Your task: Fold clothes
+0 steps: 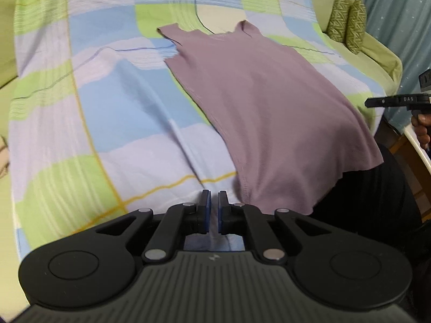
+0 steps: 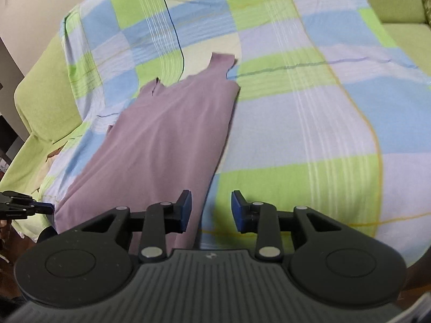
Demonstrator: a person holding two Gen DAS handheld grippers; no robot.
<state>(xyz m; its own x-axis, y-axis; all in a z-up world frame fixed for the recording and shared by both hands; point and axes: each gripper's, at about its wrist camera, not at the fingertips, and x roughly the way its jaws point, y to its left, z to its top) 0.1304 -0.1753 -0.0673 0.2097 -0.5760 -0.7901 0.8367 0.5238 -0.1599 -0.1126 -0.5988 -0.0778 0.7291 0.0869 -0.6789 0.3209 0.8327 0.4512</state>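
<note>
The left gripper (image 1: 212,199) has its two blue-padded fingers (image 1: 206,212) drawn almost together, with only a thin slit between them and nothing caught in it. They hang just left of the near hem of the tank top (image 1: 269,107), over the checked sheet (image 1: 107,102). The right gripper (image 2: 211,210) has its fingers (image 2: 186,210) standing apart, released, with nothing between them. Its left finger sits over the right edge of the tank top (image 2: 161,140); its right finger is over bare sheet (image 2: 309,123).

The mauve tank top lies flat and spread out on the sheet, straps at the far end and hem toward the person. In the left wrist view its near right corner hangs off the bed's front edge over something dark. Its left side runs as a straight seam; the near hem looks slightly wavy.

Wide stretches of open sheet lie on both sides of the garment and beyond the straps. The sheet is a patchwork of blue, green and pale lilac squares, and it covers a green mattress (image 2: 35,102) whose bare edges show around it. Two green patterned cushions (image 1: 347,25) stand at the far right corner in the left wrist view, well apart from the top. A teal curtain (image 1: 396,27) hangs behind them. No boxes, baskets or other containers show in either view.
</note>
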